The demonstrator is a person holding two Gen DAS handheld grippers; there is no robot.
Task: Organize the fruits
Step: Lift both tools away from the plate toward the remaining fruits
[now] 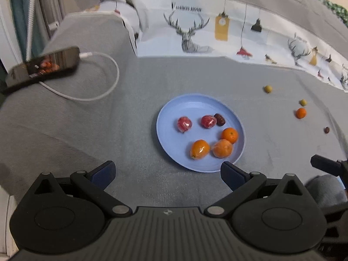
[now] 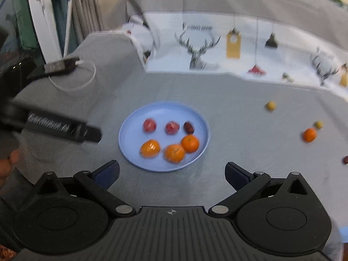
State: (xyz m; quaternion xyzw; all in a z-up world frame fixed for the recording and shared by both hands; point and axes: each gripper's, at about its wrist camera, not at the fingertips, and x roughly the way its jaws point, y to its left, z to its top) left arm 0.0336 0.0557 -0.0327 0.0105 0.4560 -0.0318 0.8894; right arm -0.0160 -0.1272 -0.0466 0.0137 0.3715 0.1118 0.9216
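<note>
Blue plate (image 1: 165, 117) on grey sofa seat (image 1: 87, 130), holding three oranges (image 1: 229, 135), two red fruits (image 1: 184, 124) and one dark date (image 1: 219, 119). Loose to its right: one orange (image 1: 301, 113), two green fruits (image 1: 268, 89). Left tool (image 1: 167, 174) and right tool (image 2: 171, 174): both spread wide, empty.

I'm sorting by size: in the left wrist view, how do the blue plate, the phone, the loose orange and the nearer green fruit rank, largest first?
1. blue plate
2. phone, though it lies farther away, so its true size is unsure
3. loose orange
4. green fruit, just behind the orange and clearly smaller
</note>
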